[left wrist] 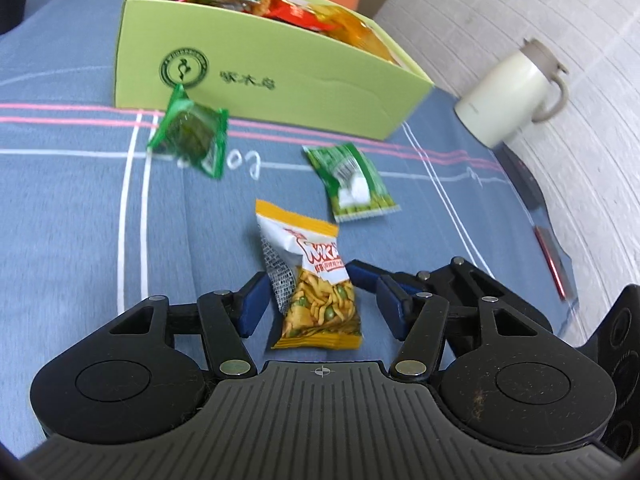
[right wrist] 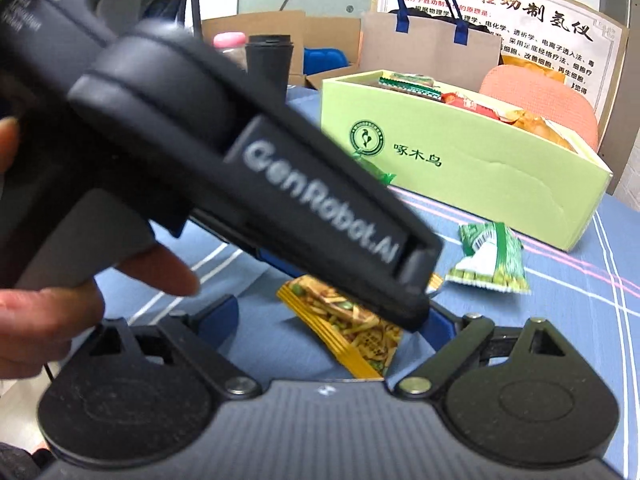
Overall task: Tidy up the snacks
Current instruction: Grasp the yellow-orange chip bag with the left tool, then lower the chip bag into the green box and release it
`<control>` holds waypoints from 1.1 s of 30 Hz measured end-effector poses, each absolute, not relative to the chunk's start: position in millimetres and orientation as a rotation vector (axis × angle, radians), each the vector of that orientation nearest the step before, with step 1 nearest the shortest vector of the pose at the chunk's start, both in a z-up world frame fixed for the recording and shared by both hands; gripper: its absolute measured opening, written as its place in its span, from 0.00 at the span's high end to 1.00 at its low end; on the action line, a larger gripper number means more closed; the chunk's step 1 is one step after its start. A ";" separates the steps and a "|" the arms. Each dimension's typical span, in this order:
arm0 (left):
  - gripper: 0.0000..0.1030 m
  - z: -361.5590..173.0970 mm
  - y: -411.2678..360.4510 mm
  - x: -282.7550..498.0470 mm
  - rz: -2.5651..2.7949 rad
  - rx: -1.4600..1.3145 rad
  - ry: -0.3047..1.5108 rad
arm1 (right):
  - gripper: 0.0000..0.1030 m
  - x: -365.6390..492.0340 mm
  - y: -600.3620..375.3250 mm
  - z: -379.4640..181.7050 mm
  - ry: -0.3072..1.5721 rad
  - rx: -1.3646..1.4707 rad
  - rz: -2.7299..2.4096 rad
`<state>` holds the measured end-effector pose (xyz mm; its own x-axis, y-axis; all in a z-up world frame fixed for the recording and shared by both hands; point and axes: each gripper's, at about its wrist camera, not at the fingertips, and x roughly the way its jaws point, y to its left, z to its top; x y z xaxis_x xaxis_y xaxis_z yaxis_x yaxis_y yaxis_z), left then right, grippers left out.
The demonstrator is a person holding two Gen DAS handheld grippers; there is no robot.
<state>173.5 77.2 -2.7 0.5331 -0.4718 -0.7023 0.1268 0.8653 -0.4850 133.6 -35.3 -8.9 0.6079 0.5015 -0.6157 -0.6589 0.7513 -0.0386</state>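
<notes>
A yellow snack packet (left wrist: 316,296) lies on the blue striped cloth (left wrist: 72,208). My left gripper (left wrist: 322,304) stands open around it: the left pad is at the packet's edge and the right pad stands a little clear of it. In the right wrist view my right gripper (right wrist: 332,316) is wide open around the same packet (right wrist: 360,340), with the left gripper's housing (right wrist: 320,208) crossing in front. Two green packets (left wrist: 192,136) (left wrist: 352,184) lie nearer the light green box (left wrist: 280,80), which holds several snacks.
A cream mug (left wrist: 516,96) stands at the right near the white wall. A dark flat thing with a red edge (left wrist: 556,264) lies by the table's right edge. Behind the box are an orange chair (right wrist: 540,96), a paper bag (right wrist: 428,48) and a black bottle (right wrist: 268,60).
</notes>
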 end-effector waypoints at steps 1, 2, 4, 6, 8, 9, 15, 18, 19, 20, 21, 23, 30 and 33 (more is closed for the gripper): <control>0.59 0.2 80.1 169.8 -0.371 -0.411 0.934 | 0.10 133.4 -38.6 -7.3 0.616 -0.263 0.658; 0.57 4.3 83.8 166.7 -0.369 -0.414 0.911 | 0.10 135.5 -41.8 -5.3 0.613 -0.248 0.629; 0.51 12.3 90.4 165.6 -0.351 -0.413 0.870 | 0.10 136.3 -49.3 -3.3 0.620 -0.192 0.582; 0.50 15.1 93.9 170.2 -0.327 -0.414 0.865 | 0.10 142.7 -52.1 -5.7 0.645 -0.125 0.577; 0.50 13.5 93.7 175.9 -0.321 -0.408 0.879 | 0.10 147.5 -49.3 -9.2 0.659 -0.107 0.573; 0.51 12.2 93.3 177.1 -0.325 -0.405 0.885 | 0.10 147.0 -47.7 -11.2 0.657 -0.111 0.577; 0.52 -0.3 88.0 184.0 -0.347 -0.391 0.922 | 0.10 163.0 -38.7 -16.7 0.668 -0.126 0.588; 0.58 -4.0 84.6 186.0 -0.363 -0.374 0.920 | 0.15 169.7 -28.3 -19.4 0.659 -0.157 0.592; 0.77 -4.4 83.3 186.1 -0.369 -0.360 0.922 | 0.22 168.1 -28.9 -19.0 0.644 -0.173 0.600; 0.80 -5.9 82.4 186.6 -0.380 -0.356 0.929 | 0.34 163.4 -32.1 -18.6 0.640 -0.178 0.592; 0.82 -5.9 82.1 185.8 -0.385 -0.356 0.926 | 0.36 161.2 -35.0 -17.9 0.644 -0.174 0.589; 0.84 -3.2 82.7 184.1 -0.389 -0.369 0.920 | 0.36 160.9 -37.6 -13.0 0.633 -0.162 0.588; 0.84 48.9 89.6 212.7 -0.411 -0.427 0.774 | 0.36 193.5 -33.6 39.0 0.460 -0.228 0.560; 0.84 76.8 92.2 246.7 -0.399 -0.406 0.693 | 0.34 232.1 -26.0 60.5 0.392 -0.253 0.547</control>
